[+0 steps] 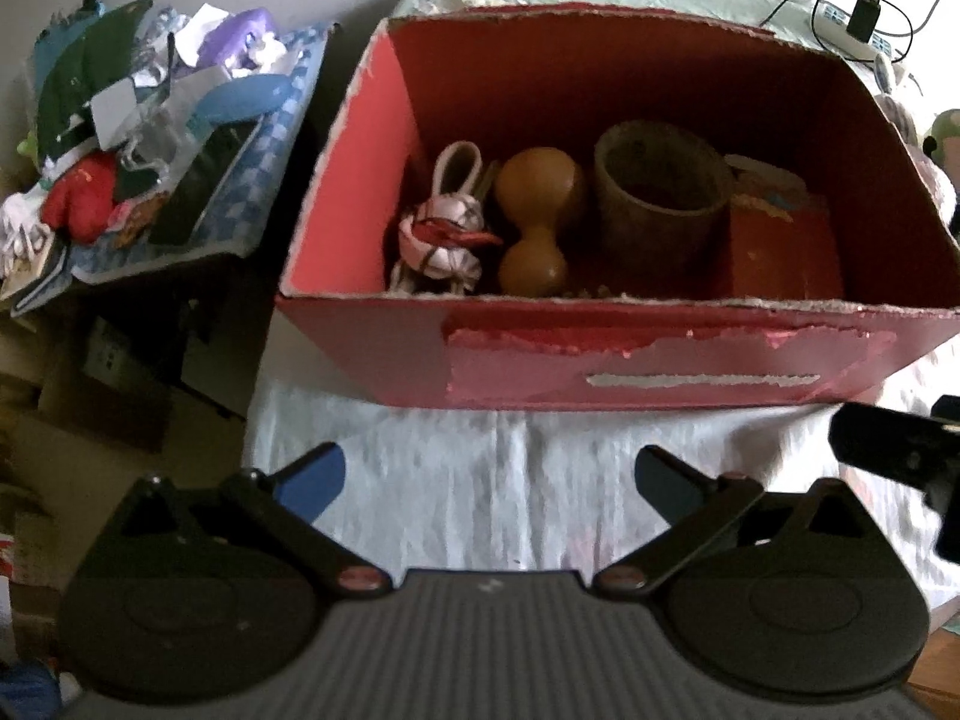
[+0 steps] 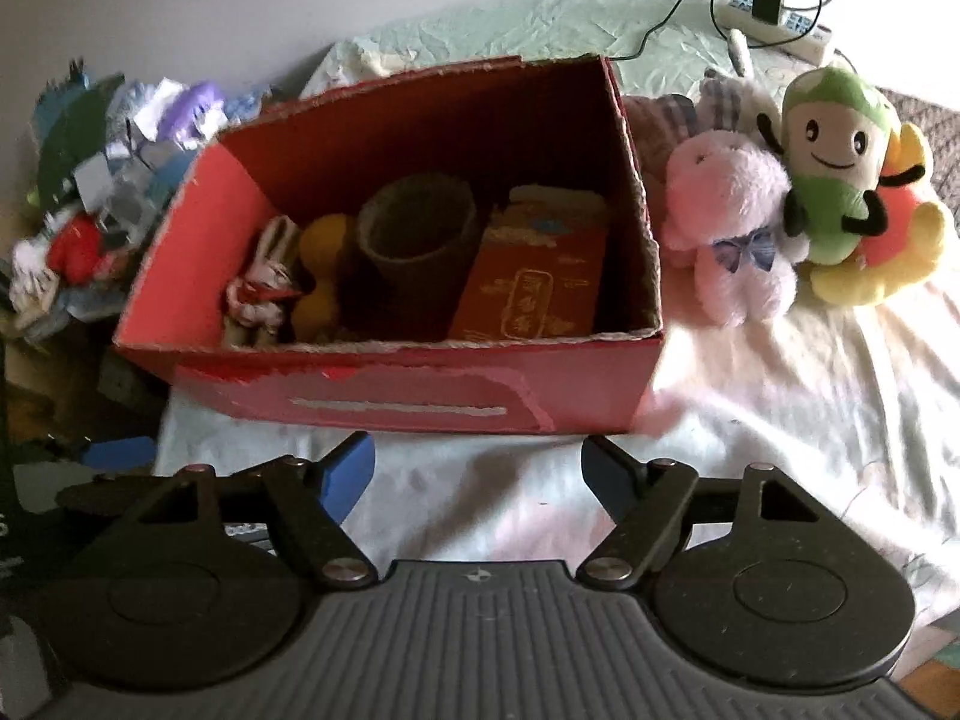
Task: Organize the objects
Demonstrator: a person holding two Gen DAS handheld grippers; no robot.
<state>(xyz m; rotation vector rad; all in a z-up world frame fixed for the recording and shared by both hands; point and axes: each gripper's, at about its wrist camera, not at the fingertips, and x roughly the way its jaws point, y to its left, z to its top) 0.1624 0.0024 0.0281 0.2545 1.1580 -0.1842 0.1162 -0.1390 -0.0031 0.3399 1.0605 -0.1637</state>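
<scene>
The red cardboard box (image 2: 420,402) sits on the pale bedsheet (image 2: 780,396) and already holds a small rabbit toy (image 2: 264,288), a wooden gourd (image 2: 321,276), a brown cup (image 2: 414,252) and a red packet (image 2: 534,276). Right of the box lie three plush toys (image 2: 798,192) — likely next in. Both tools hang empty short of the box, the left gripper (image 1: 489,480) and right gripper (image 2: 477,471) spread wide. The box is crowded: a bulky plush could jam or tip the cup. The packet's gold characters — too blurred to read.
</scene>
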